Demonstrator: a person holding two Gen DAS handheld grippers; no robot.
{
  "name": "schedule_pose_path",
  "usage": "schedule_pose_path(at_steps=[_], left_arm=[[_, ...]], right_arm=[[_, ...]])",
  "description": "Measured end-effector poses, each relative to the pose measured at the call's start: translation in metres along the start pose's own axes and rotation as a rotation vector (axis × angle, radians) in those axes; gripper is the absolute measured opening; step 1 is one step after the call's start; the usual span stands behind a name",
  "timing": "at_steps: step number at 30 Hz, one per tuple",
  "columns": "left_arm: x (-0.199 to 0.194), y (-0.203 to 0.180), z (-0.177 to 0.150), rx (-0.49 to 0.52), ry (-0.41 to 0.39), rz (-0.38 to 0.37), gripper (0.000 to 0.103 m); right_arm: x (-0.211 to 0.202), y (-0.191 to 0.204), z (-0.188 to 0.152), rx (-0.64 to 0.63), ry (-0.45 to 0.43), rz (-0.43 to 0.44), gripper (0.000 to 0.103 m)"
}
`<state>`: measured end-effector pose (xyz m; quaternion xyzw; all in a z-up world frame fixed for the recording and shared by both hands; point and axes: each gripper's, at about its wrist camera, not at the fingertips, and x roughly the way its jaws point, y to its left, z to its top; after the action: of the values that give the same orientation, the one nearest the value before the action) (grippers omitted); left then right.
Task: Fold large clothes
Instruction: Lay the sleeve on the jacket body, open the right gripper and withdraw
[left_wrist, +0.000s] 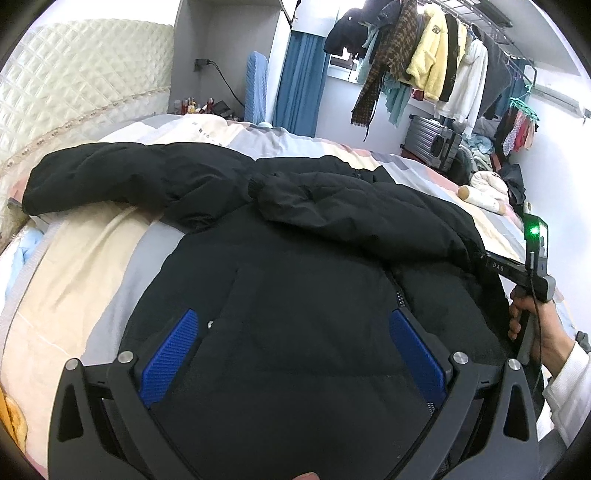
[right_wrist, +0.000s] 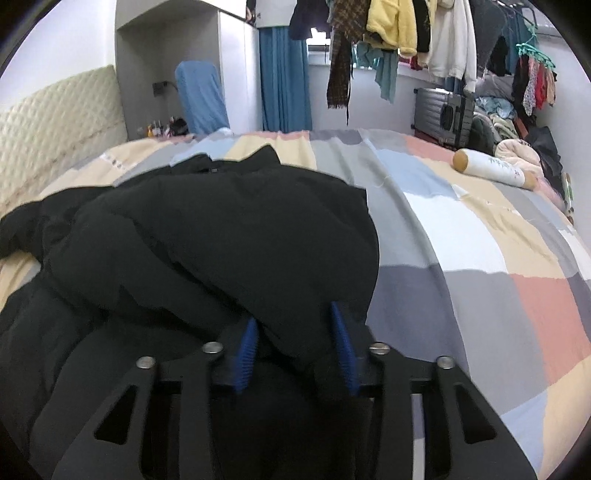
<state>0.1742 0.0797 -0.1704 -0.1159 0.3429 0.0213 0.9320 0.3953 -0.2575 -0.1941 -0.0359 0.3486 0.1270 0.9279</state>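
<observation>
A black padded jacket lies spread on the bed, one sleeve stretched toward the headboard. The left gripper hovers over the jacket's front, its blue pads spread wide — nothing between them. The right gripper pinches a thick fold of the jacket's far edge between its pads. A white roll pillow lies well apart, near the bed's far side.
</observation>
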Motion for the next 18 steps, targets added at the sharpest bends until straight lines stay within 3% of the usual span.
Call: schedule_pose_path(at_steps=[3, 7, 12, 18], left_arm=[[-0.001, -0.002, -0.001, 0.012, -0.009, 0.018, 0.103], [-0.002, -0.003, -0.003, 0.013, -0.008, 0.016, 0.103], [-0.003, -0.002, -0.003, 0.005, -0.009, 0.005, 0.103], [-0.007, -0.003, -0.003, 0.002, -0.015, -0.003, 0.103]], right_arm=[[-0.002, 0.005, 0.001, -0.024, -0.024, -0.009, 0.014], [-0.006, 0.002, 0.006, -0.003, -0.061, -0.022, 0.010], [-0.006, -0.013, 0.009, 0.055, -0.066, -0.047, 0.008], [0.003, -0.017, 0.004, 0.089, -0.010, -0.050, 0.010]])
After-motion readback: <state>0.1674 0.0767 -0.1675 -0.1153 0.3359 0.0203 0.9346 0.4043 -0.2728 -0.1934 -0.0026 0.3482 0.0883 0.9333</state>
